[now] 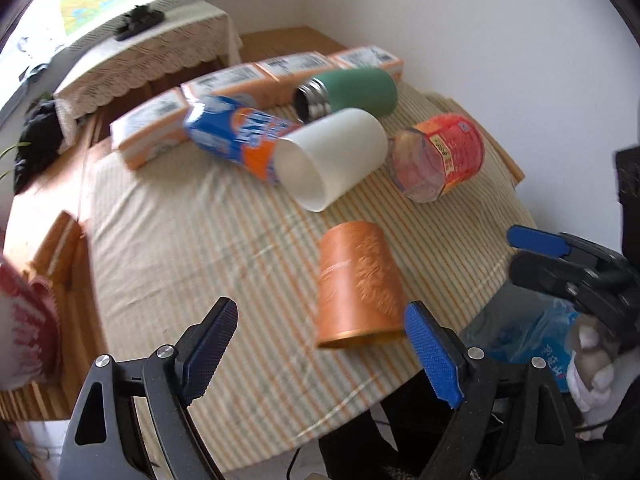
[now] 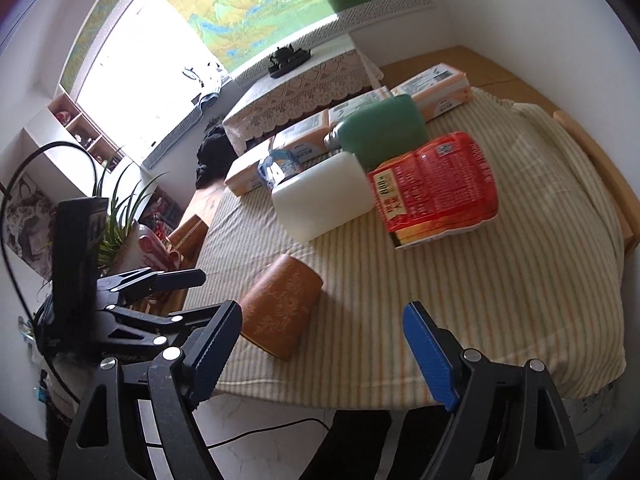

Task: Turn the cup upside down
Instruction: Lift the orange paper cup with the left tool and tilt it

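Note:
An orange patterned cup (image 1: 358,286) stands upside down near the front edge of the striped cloth; it also shows in the right wrist view (image 2: 280,308). A white cup (image 1: 332,158) lies on its side behind it, mouth toward me, and shows in the right wrist view (image 2: 322,198). My left gripper (image 1: 320,348) is open and empty, just in front of the orange cup. My right gripper (image 2: 324,344) is open and empty, to the right of the orange cup; it also shows in the left wrist view (image 1: 536,250).
A green flask (image 1: 348,90), a blue and orange can (image 1: 236,136) and a red-labelled jar (image 1: 438,158) lie on the striped cloth (image 1: 180,240). Several orange boxes (image 1: 224,88) line the back edge. A plant (image 2: 116,220) stands at the left.

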Tool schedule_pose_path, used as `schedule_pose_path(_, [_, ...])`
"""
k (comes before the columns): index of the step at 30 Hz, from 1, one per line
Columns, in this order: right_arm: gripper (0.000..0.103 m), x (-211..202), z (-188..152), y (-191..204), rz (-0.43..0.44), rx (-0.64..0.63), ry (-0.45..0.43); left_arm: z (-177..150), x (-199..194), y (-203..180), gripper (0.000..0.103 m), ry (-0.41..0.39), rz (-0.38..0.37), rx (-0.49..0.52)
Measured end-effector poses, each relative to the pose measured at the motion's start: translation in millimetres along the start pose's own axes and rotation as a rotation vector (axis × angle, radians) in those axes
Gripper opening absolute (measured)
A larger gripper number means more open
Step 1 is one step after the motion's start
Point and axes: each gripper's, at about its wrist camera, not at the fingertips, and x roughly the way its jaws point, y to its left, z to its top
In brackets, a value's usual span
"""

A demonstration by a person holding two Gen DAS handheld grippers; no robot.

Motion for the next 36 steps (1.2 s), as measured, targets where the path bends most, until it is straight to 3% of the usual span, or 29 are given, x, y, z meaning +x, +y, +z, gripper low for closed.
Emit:
schedule_pose_path(5, [0.079,42,13,12,-0.003,0.059,0.141,-48,-38,30,0.088,-0.079,0.041,-0.047])
schedule_pose_path(9, [0.079,65,22,9,-0.017,0.142,0.187,-84,-56,50,0.088,-0.111,0.069,-0.089])
schedule_pose_path(14, [0.079,87,22,12,-0.035,0.169,0.243,-111,-59,57,0.088,-0.155,0.171,-0.105])
schedule_pose_path(24, [0.079,105,27,18,-0.093,0.171,0.289,-141,-51,58,0.091,-0.158,0.217,-0.103])
schedule_pose_path(36, [0.076,127,33,26,-0.112,0.19,0.351,-155,-41,63,0.091,-0.144,0.189,-0.131])
